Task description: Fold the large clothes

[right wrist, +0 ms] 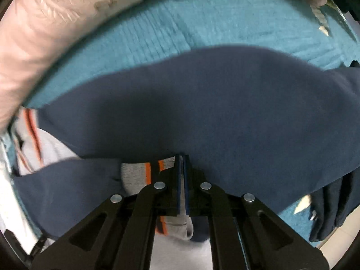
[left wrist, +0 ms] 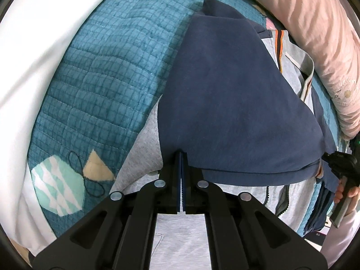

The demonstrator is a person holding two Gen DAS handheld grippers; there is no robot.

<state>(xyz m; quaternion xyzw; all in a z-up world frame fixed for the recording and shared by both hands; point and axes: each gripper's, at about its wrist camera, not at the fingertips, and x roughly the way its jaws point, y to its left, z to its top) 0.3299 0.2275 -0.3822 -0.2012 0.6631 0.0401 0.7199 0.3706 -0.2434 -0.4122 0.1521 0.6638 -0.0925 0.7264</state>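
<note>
A large navy and grey garment lies on a teal quilted bedspread (left wrist: 101,78). Its navy panel (left wrist: 225,90) is lifted and stretched between both grippers. My left gripper (left wrist: 183,154) is shut on the navy hem, with grey fleece lining (left wrist: 141,153) showing to its left. In the right wrist view the same navy panel (right wrist: 202,112) spans the frame. My right gripper (right wrist: 182,156) is shut on the navy edge beside a grey cuff with orange stripes (right wrist: 146,168). The right gripper (left wrist: 339,164) also shows at the far right of the left view, held by a hand.
A pink duvet (left wrist: 315,33) lies rolled along the bed's far side, seen also as the pink duvet (right wrist: 45,33). A white sheet (left wrist: 33,67) borders the left. The garment's zipper (left wrist: 267,193) and a striped grey part (left wrist: 290,51) lie underneath.
</note>
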